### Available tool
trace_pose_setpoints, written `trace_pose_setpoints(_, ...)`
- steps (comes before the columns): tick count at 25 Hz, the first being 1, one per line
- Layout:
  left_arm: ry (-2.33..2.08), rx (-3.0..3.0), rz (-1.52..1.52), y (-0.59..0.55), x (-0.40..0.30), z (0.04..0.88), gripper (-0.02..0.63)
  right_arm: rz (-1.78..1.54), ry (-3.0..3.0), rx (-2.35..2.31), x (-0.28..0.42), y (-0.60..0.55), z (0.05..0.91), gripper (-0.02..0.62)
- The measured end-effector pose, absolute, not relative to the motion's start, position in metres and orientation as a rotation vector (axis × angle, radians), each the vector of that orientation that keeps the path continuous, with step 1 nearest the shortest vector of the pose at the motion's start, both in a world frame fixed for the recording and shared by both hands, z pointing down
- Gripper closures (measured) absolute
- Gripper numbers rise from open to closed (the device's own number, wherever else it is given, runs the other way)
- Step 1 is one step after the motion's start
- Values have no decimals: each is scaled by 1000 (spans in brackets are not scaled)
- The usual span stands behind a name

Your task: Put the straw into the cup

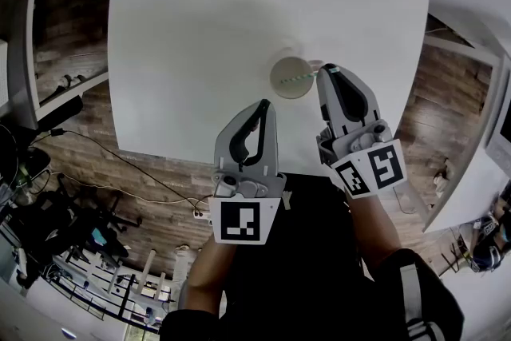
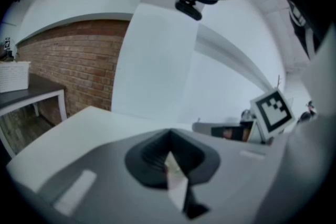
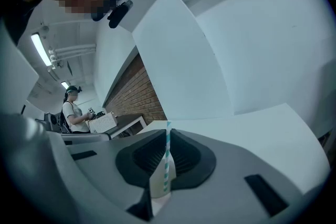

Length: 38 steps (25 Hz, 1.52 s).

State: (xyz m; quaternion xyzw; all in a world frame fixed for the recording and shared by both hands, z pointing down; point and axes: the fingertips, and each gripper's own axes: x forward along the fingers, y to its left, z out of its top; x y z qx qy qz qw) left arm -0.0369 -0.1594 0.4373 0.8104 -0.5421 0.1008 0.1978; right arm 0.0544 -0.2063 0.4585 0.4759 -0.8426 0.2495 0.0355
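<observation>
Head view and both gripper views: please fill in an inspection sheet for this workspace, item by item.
Surface: white table, holding only the cup.
Job's things: cup upright near the table's near edge. The striped straw is tilted with its free end at the cup's mouth; cannot tell whether it is inside.
Clutter: nothing seen on the table.
Grippers: right gripper shut on the straw. Left gripper has its jaws together, holds nothing, and is apart from the cup.
Cables: cable trailing across the wood floor left of the table.
Surroundings: brick wall; another person standing in the background.
</observation>
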Motion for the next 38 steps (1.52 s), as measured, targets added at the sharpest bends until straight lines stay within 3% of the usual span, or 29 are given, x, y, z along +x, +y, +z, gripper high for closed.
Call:
trace_pose_setpoints(28,-1508,2283,283,-148,-33,434,603,744,-2578,1530,70,-205,456,574)
trace_pose_setpoints(38,-1497,2305,288,-143,-30,431,603,724,-2569,1591,84,-204,451,523)
